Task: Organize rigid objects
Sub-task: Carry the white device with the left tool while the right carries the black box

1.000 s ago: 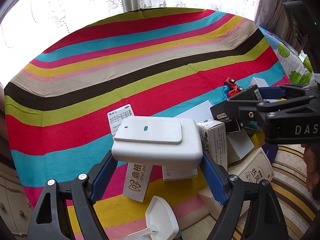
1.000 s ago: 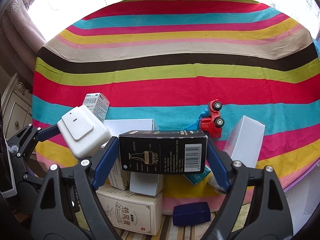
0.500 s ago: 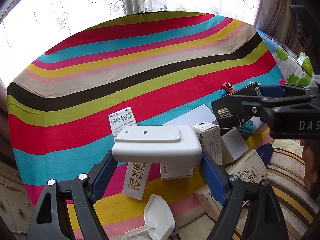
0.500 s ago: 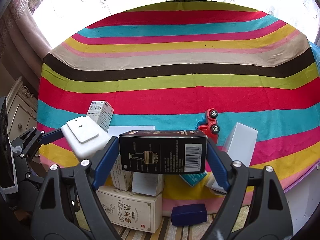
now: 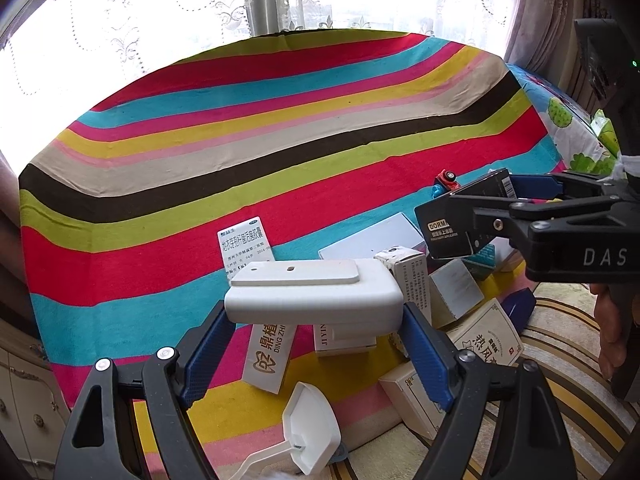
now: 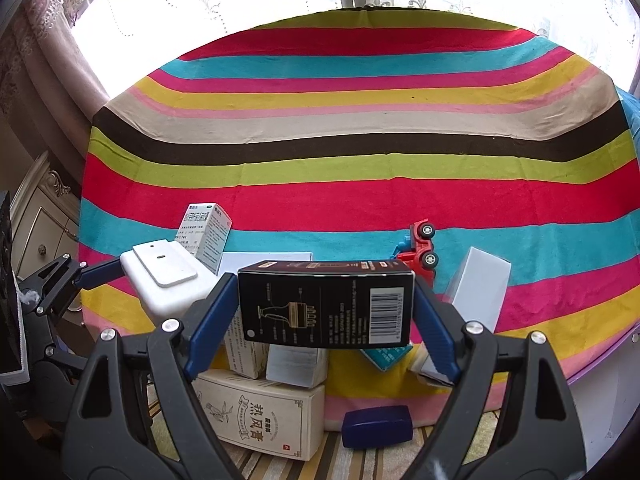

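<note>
Both grippers have risen since the earlier frames, so the boxes on the striped cloth (image 6: 360,152) now sit lower and smaller in each view. Left gripper (image 5: 314,312): its blue fingers (image 5: 208,352) pinch a white plastic block (image 5: 314,300) by its two ends, held level above the cloth; the block has rounded corners and a thinner flat plate with two small holes on its top face. Right gripper (image 6: 326,308): its blue pads (image 6: 208,320) pinch a black box (image 6: 326,304) by its short ends, also held clear of the cloth; the facing panel bears a line drawing of a bottle, fine print and a white barcode label. Below and just beyond the held items lies a cluster of cartons: a cream box with Chinese lettering (image 6: 260,416), a dark blue case (image 6: 378,426), several white boxes, and a tall white box (image 6: 478,288) standing to the right. A red toy truck (image 6: 420,250) lies behind the black box. A medicine box (image 6: 206,232) stands farther left, behind the block.
</note>
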`<state>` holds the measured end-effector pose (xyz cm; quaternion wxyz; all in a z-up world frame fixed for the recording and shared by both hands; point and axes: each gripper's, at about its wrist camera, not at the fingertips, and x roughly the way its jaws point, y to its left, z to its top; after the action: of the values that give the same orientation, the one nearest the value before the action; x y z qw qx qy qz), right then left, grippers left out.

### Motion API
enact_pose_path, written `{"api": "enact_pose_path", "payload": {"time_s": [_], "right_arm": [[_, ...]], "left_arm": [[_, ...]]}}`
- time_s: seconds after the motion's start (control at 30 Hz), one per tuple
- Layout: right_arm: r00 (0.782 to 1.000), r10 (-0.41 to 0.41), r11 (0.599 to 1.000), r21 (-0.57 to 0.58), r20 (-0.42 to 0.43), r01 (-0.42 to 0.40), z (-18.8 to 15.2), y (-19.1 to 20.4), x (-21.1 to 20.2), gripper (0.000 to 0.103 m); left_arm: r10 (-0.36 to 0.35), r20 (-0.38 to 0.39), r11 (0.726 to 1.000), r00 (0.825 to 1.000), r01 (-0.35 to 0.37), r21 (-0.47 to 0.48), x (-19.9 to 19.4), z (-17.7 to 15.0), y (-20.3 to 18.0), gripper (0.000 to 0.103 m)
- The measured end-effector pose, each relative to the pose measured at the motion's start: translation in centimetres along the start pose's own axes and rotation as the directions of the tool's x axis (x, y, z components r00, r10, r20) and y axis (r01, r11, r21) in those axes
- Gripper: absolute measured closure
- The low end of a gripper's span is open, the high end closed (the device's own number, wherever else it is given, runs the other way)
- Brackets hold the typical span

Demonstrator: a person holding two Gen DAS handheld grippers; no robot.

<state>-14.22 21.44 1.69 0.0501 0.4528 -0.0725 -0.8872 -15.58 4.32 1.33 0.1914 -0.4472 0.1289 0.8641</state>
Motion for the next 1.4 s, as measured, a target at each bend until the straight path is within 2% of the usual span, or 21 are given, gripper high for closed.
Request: {"api": "enact_pose_path", "payload": {"time_s": [0.37,0.67,1.07,1.4], "right_arm": [[1.000,0.009,1.000,-0.005,0.028,-0.009,-0.3,-0.1,-1.5,0.017],[0.997,0.040,0.998,0.046,0.070,-0.043,-1.2,-2.9,-5.6,0.017],[0.995,0.039,0.989,0.136,0.094,-0.051,-4.4,-8.7,-10.7,0.017],[0.996,-0.005,0.972,0.235,0.091,-0.016,-8.4,-14.8,-13.5,0.017]], "left_arm": [[0.000,0.040,1.000,0.999,0.000,-0.007,-2.2,0.3,-0.7,0.020],[-0.035,0.100,0.999,0.994,0.031,0.034,-5.4,0.9,-4.1,0.020],[-0.140,0.115,0.981,0.983,0.122,0.151,-7.3,1.6,-12.6,0.020],[-0.245,0.074,0.941,0.967,0.219,0.259,-6.9,2.0,-21.0,0.020]]}}
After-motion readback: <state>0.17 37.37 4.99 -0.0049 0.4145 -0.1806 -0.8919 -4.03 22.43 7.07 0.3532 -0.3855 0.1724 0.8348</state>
